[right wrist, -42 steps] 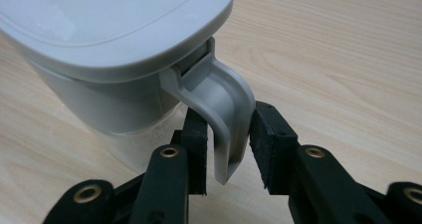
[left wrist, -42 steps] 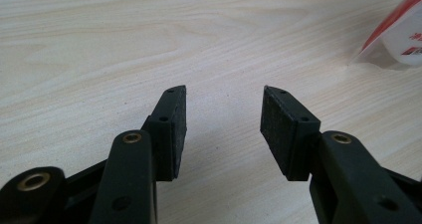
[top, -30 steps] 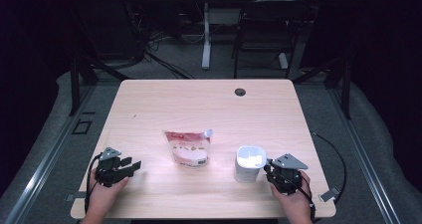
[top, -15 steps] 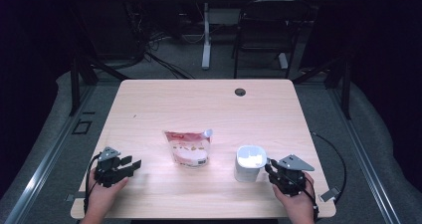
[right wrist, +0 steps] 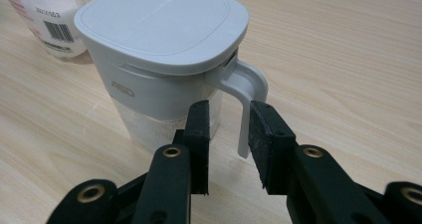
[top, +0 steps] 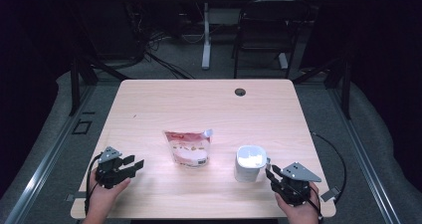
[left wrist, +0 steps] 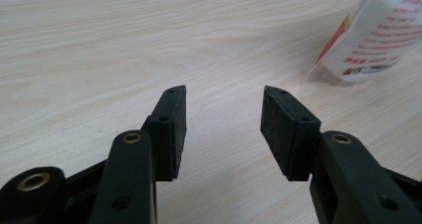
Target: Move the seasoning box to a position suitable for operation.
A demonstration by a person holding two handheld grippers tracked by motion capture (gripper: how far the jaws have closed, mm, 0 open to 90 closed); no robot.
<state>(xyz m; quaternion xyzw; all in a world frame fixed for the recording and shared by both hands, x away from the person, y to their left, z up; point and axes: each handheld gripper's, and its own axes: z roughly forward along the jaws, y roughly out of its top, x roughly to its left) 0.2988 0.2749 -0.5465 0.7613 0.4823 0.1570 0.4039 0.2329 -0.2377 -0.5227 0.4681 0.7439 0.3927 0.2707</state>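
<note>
Here, a pale wooden bench (top: 199,104) is seen from above, with a person's hands coming in from the bottom edge, each holding a black gripper.

The left gripper (top: 130,163) rests near the front left corner of the bench, held by the left hand (top: 102,194). Its jaws point toward the middle of the bench and stand wide apart with nothing between them. In the left gripper view, bare wood grain shows through the gap, and the corner of a pouch (left wrist: 380,35) lies ahead and to the right, well apart from the jaws.

The pouch (top: 188,147) lies flat near the middle of the front half of the bench. It is white with red print and has a small spout at one upper corner.

Just to its right stands a jug (top: 249,163), upright, with a white lid and a clear lower body. In the right gripper view the lid (right wrist: 161,25) is closed and a thin white handle (right wrist: 244,97) curves down the side nearest the camera.

The right gripper (top: 269,171) sits near the front right corner, held by the right hand (top: 298,211). Its jaws are narrowly parted on either side of the handle; whether they touch it I cannot tell.

A dark round hole (top: 240,91) marks the far edge of the bench.
</note>
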